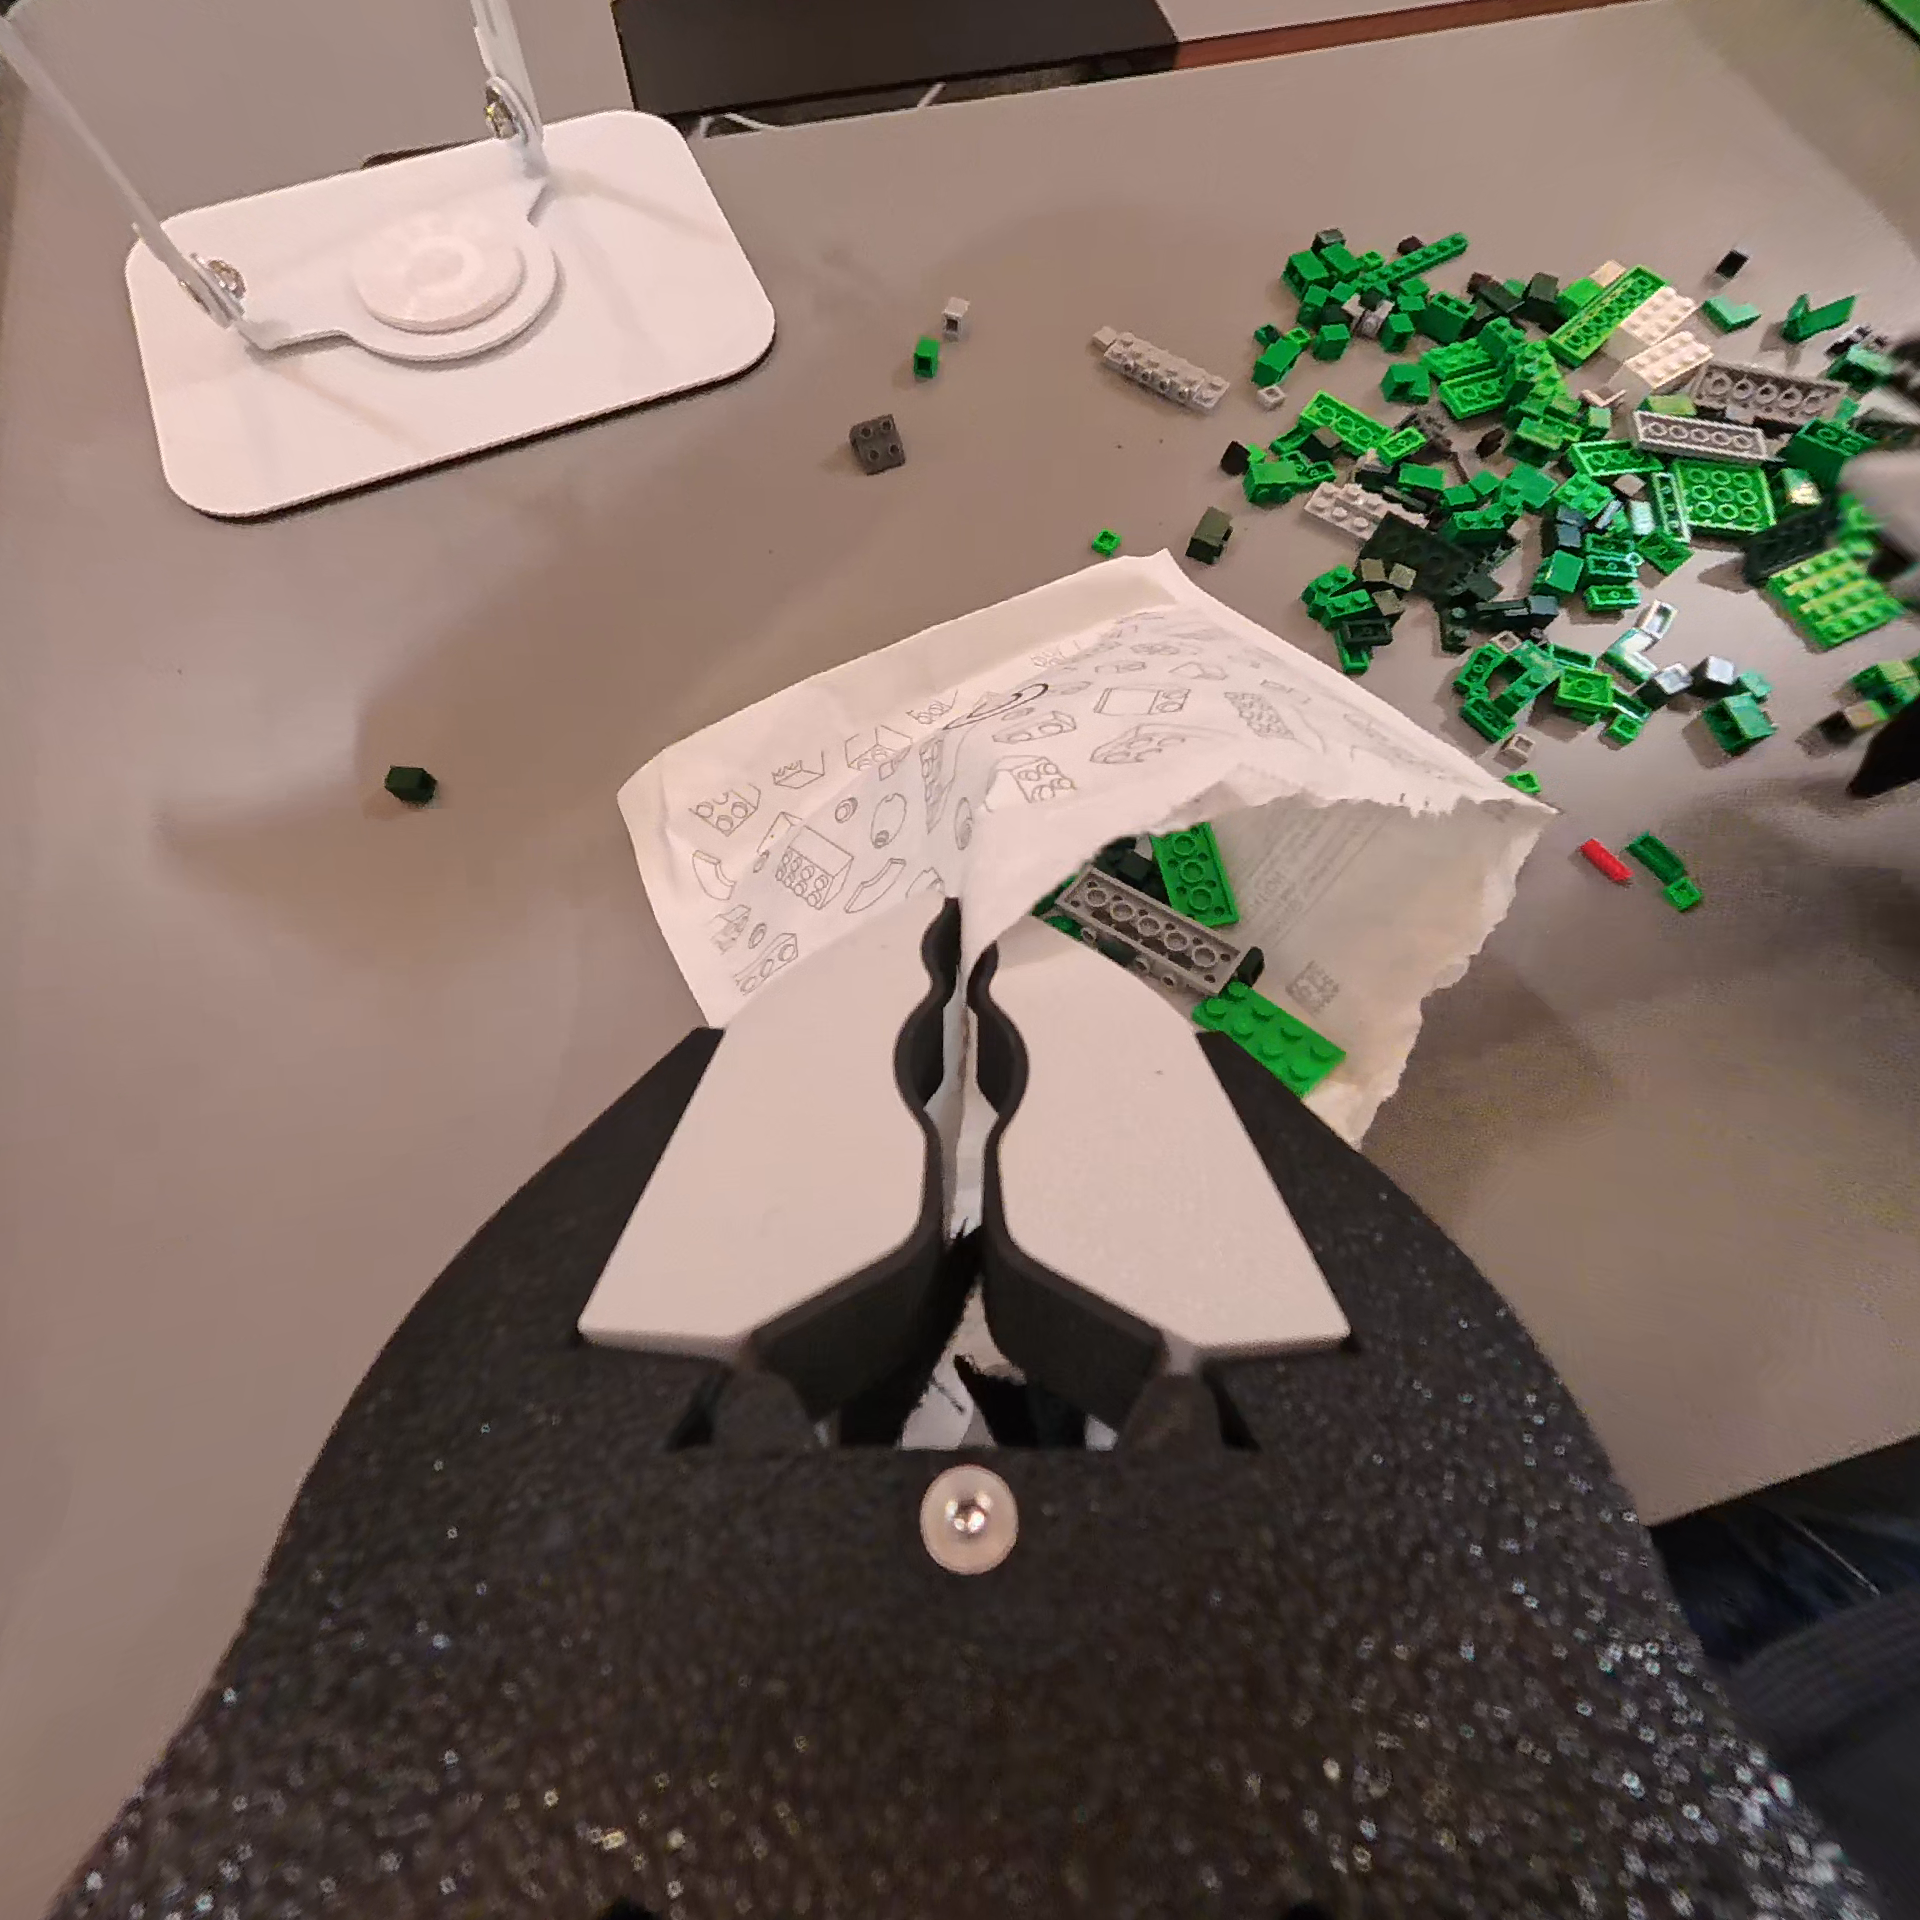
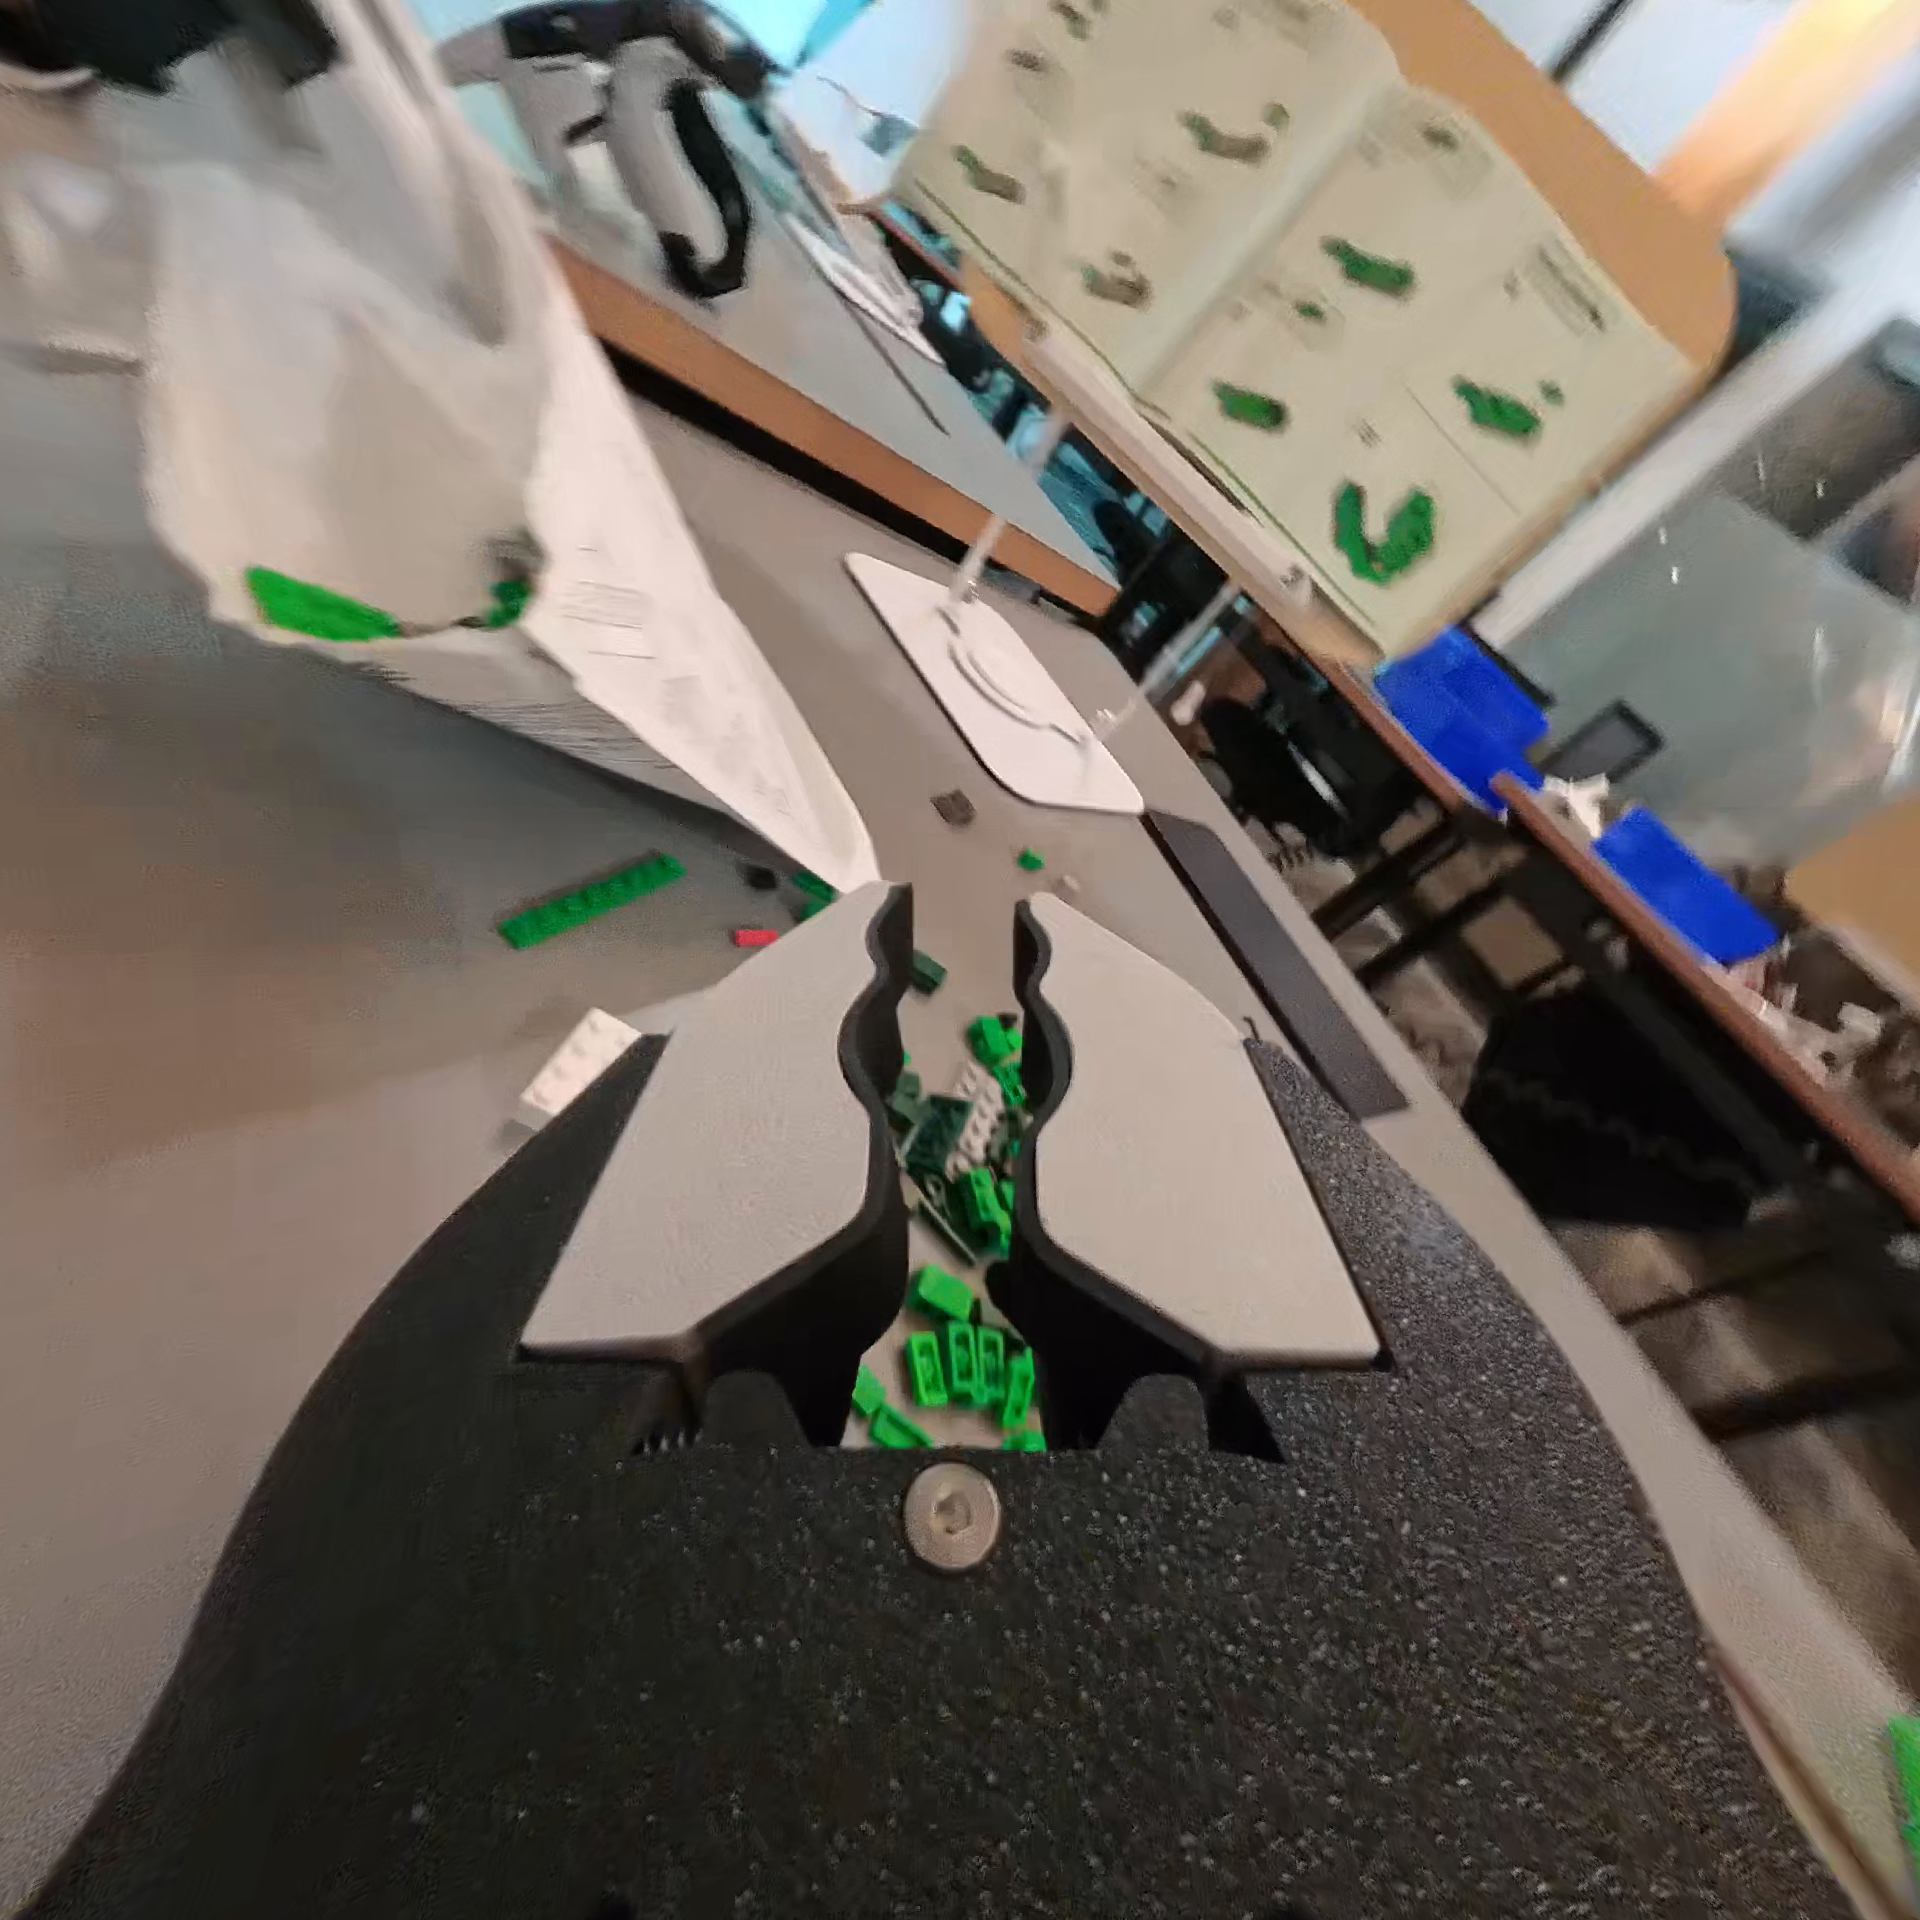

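Paper bag (image 1: 1049, 748), white and printed with outline drawings of bricks, was pinched at its torn edge by the left tool (image 1: 961, 935), whose jaws pressed together on the sheet. From the left wrist view its ripped mouth gaped to the right, and a few green and grey bricks (image 1: 1195, 914) sat inside. Beyond it, a big heap of green bricks (image 1: 1538, 436) lay spread over the grey surface (image 1: 312, 987), with strays near a white stand base (image 1: 447, 322). So most pieces looked to be out, some not.

Over to the right wrist view, blurred and tilted: the right tool (image 2: 961, 914) hung spread, gripping nothing, above loose green bricks (image 2: 966, 1340). The bag (image 2: 343, 416) was lifted at the upper left, a green piece showing at its mouth. A long green plate (image 2: 592, 899) lay on the surface below it.
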